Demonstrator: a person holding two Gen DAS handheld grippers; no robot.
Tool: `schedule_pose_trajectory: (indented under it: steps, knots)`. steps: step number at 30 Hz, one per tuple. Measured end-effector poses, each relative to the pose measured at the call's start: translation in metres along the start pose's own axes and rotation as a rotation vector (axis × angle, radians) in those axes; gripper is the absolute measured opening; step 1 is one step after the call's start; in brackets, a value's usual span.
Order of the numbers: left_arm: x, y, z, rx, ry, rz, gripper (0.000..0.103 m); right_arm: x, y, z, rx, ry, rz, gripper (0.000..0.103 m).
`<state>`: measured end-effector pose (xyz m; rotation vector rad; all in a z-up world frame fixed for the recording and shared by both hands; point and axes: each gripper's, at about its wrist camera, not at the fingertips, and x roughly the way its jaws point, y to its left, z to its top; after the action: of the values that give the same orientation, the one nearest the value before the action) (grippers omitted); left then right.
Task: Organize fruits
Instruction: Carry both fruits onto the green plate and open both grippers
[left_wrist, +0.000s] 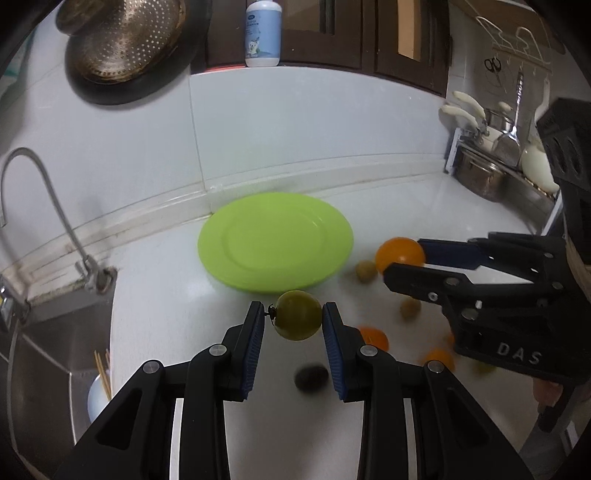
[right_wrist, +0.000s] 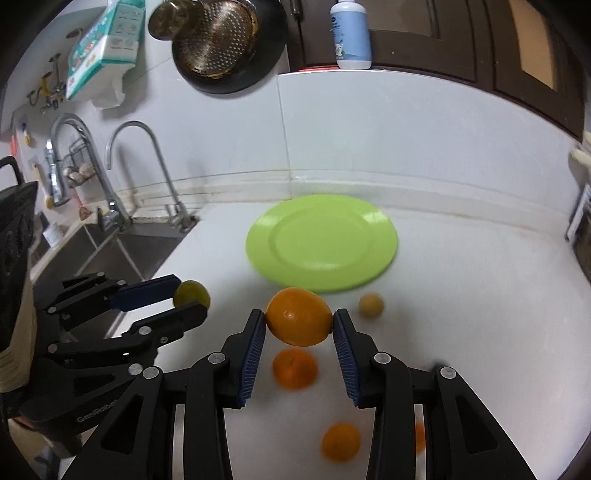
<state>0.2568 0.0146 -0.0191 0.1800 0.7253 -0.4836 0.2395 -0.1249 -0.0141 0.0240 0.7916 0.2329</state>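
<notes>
My left gripper (left_wrist: 293, 317) is shut on a round green fruit (left_wrist: 298, 320) and holds it above the white counter, just short of the green plate (left_wrist: 275, 242). My right gripper (right_wrist: 300, 325) is shut on an orange (right_wrist: 299, 322), also held above the counter before the green plate (right_wrist: 321, 242), which has nothing on it. In the left wrist view the right gripper (left_wrist: 404, 260) shows at the right with its orange (left_wrist: 400, 253). In the right wrist view the left gripper (right_wrist: 188, 297) shows at the left with the green fruit (right_wrist: 192, 293).
Loose fruits lie on the counter: small oranges (right_wrist: 294, 368) (right_wrist: 340, 442), a small yellowish fruit (right_wrist: 371, 305), a dark fruit (left_wrist: 311, 377), small brownish fruits (left_wrist: 366, 271) (left_wrist: 410, 308). A sink (right_wrist: 110, 251) with taps lies left. Pots and utensils (left_wrist: 491, 155) stand at the right.
</notes>
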Motion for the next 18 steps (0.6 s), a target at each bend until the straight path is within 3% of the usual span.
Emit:
schedule_pose_trajectory:
  steps: [7,18]
  knots:
    - [0.038,0.020,0.030,-0.024,0.034,-0.037,0.032,0.045,-0.013,0.045,-0.005,0.060,0.006,0.039]
    - [0.114,0.044,0.050,-0.052,0.166,-0.074,0.032,0.128,-0.042,0.059,0.075,0.218,0.012,0.039]
